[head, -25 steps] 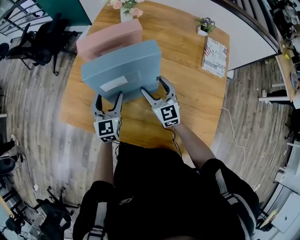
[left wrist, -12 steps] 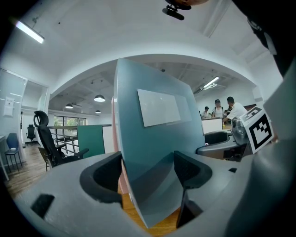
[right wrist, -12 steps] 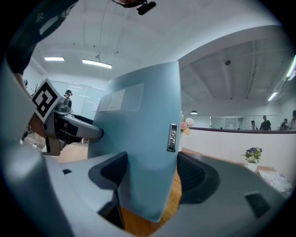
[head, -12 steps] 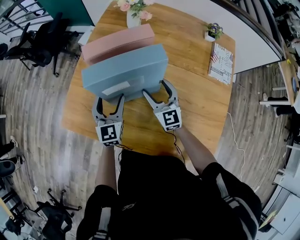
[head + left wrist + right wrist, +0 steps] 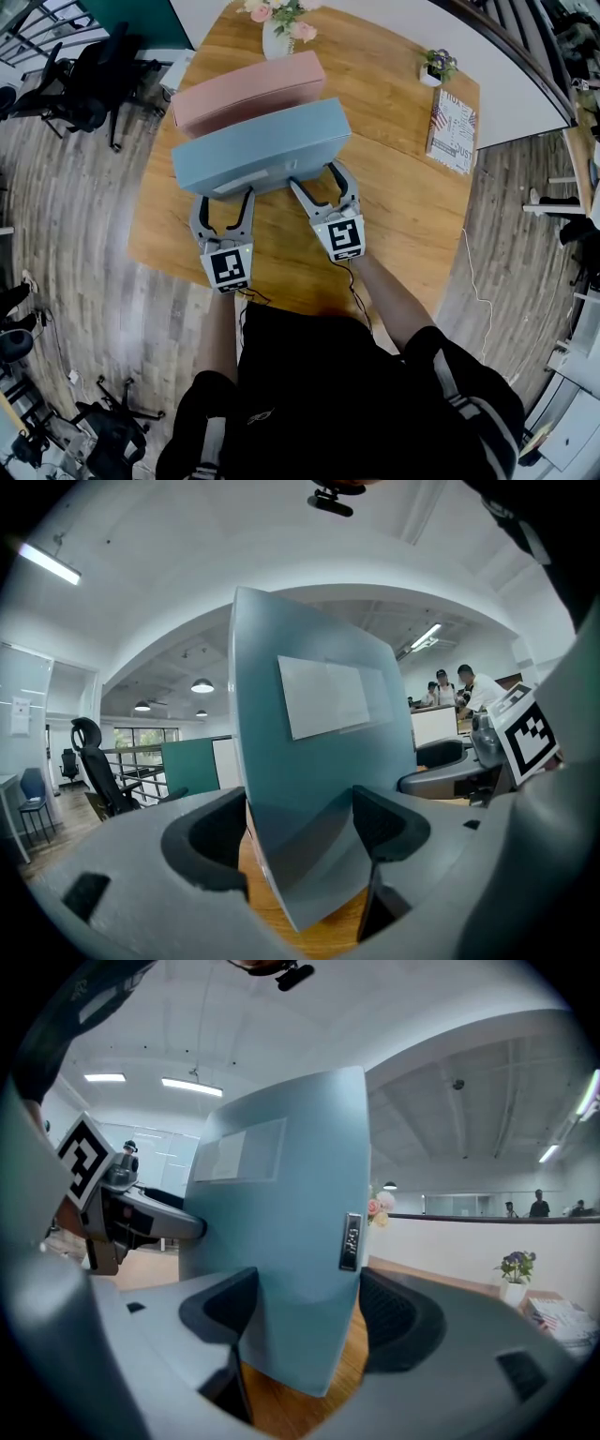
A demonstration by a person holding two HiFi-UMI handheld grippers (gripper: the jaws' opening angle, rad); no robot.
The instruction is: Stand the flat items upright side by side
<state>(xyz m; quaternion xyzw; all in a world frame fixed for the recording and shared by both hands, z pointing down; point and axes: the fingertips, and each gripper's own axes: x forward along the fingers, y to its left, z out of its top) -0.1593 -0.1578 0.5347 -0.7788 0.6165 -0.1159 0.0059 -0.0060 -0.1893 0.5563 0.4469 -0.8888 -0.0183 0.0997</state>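
At the far left of the head view we see a black office chair (image 5: 82, 82) on the floor beside the wooden table (image 5: 412, 216). Our left forearm (image 5: 217, 328) reaches straight forward from the body. The left gripper (image 5: 223, 200) at its end points away from us, close to level, with its marker cube turned up towards the head camera. Its jaws stand wide and are clamped on the lower left corner of the blue box (image 5: 258, 141). In the left gripper view both pads press against the box's two broad faces, and a white label (image 5: 323, 696) shows on the face turned towards us.

The blue box stands on edge, roughly upright, near the middle of the table. We cannot tell whether its lower edge rests on the wood. The pink box (image 5: 248, 91) stands upright just behind it and parallel to it; whether the two touch is unclear. A vase of flowers (image 5: 278, 28) sits beyond them at the table's far edge.

The right gripper (image 5: 317, 180) also points forward and nearly level, angled slightly inward. It grips the box's lower right corner with both pads against its faces. A small metal tag (image 5: 352, 1241) shows on the box's narrow side. Our bare right forearm (image 5: 389, 300) slants in from the right shoulder.

Further right, well apart from the boxes, are a small potted plant (image 5: 434, 66) and a patterned book (image 5: 454, 117) lying flat.
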